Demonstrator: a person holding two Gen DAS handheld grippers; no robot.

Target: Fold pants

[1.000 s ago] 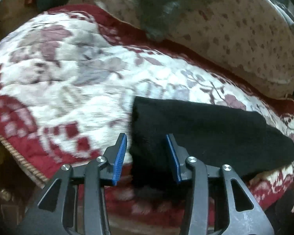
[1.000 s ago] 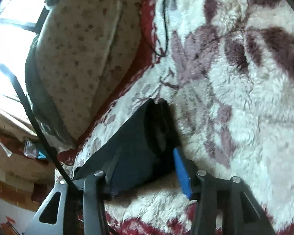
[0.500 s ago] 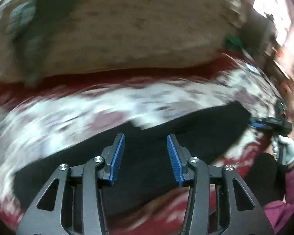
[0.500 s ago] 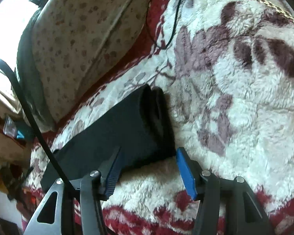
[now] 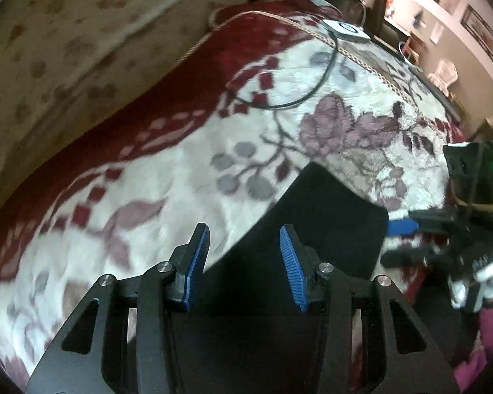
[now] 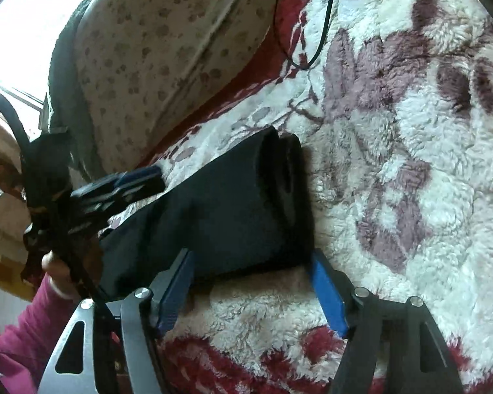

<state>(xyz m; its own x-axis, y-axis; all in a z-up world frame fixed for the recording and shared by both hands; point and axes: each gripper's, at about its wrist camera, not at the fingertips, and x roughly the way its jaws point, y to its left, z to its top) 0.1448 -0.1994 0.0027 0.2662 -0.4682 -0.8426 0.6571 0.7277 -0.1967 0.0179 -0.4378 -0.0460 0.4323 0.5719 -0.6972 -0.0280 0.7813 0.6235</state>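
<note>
Fleecy floral blanket [image 6: 410, 138], cream with mauve flowers and red border, spread over bed; spotted beige cushion [image 6: 154, 42] behind pants.

- Pants [image 6: 220, 216]: one pair, black, folded into long narrow band, lying flat on blanket. Long axis diagonal in right wrist view, from rolled-looking layered end pointing up-right, away from cushion, down to lower left. Far end cut off behind left gripper's frame in left wrist view; seams and waistband impossible to make out.
- Cable [image 5: 315, 85]: one, thin, black, looped on blanket beyond pants' layered end.
- Left gripper [image 5: 245, 262]: one, over pants, blue pads apart, nothing clamped; cloth below gap. Contact with cloth not discernible; view blurred.
- Right gripper [image 6: 251, 290]: one, at pants' layered end, jaws opening, pads wide on either side of corner, not pressing it.
- Hand [image 5: 486, 275]: white glove, pink sleeve [image 6: 19, 325]; mostly cut off.
</note>
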